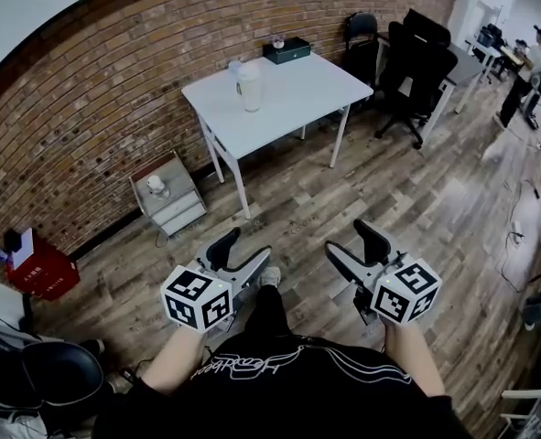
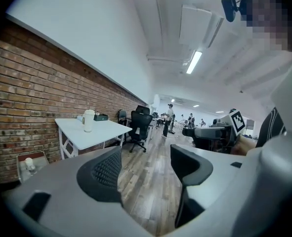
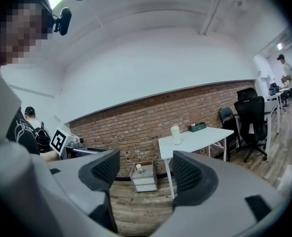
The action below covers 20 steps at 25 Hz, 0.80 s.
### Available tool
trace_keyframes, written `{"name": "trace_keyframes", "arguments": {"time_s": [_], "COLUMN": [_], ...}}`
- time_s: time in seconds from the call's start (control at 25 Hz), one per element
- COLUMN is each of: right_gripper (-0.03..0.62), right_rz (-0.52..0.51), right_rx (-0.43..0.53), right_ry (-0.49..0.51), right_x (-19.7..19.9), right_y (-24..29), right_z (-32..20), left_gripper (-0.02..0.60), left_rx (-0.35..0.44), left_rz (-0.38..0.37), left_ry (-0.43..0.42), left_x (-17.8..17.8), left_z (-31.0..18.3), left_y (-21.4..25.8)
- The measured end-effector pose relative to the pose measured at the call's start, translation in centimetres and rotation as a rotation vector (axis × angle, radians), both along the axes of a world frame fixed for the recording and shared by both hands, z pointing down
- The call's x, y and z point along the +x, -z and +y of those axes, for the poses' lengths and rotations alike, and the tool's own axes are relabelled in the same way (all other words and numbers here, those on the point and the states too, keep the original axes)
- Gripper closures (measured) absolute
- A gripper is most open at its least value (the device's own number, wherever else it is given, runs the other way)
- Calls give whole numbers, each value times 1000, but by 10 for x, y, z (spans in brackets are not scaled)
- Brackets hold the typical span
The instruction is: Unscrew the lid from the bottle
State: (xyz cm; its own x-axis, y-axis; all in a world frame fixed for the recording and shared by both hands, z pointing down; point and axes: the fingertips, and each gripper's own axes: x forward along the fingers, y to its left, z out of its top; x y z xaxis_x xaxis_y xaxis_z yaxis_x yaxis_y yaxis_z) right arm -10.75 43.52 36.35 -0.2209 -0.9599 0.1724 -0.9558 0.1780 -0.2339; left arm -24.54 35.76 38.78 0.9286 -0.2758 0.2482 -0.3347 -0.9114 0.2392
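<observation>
The bottle (image 1: 249,90) stands upright on the white tabletop (image 1: 297,94) by the brick wall, with its long axis vertical. Its lid (image 1: 249,68) is on top, and from here it looks fully screwed on. Behind it, at the far edge of the tabletop, sits a dark box (image 1: 286,49). A low cabinet (image 1: 171,199) stands on the floor beside the table's left legs.

The person is standing well back from all this, with a wide stretch of wooden floor between them and the table. Both tools are held close in front of the body. The left hand-held gripper (image 1: 244,250) has its jaws wide apart with nothing between them, and so does the right hand-held gripper (image 1: 352,245).

The bottle lies straight ahead of the person and a little to their left, so I'd judge the left hand to be slightly nearer. The aim is the other way round. In the left gripper view the bottle sits far off to the left of the jaws, which point toward the office chairs (image 1: 416,62). In the right gripper view it appears just above the gap, close to the right-hand jaw.

I'd say nothing has begun yet, and the person has to walk up to the table first. One tool could then take the upright body from the side while the other comes down over the lid.
</observation>
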Motion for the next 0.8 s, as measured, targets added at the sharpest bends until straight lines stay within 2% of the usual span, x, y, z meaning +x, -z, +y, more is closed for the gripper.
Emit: {"name": "trace_keyframes", "arguments": {"time_s": [0.28, 0.56, 0.8], "right_gripper": [260, 249, 244], "right_rz": [-12, -62, -58], "right_rx": [-27, -86, -100], "right_ry": [-36, -47, -60], "right_x": [54, 105, 146], "right_y": [-12, -27, -26], "right_z": [-103, -237, -340], "left_gripper": [265, 255, 249], "left_rx": [-64, -122, -106], "left_rz": [18, -54, -80], "left_ry": [16, -40, -63], "left_x": [39, 88, 126], "left_z": [-113, -243, -348], "left_y": [-16, -38, -45]}}
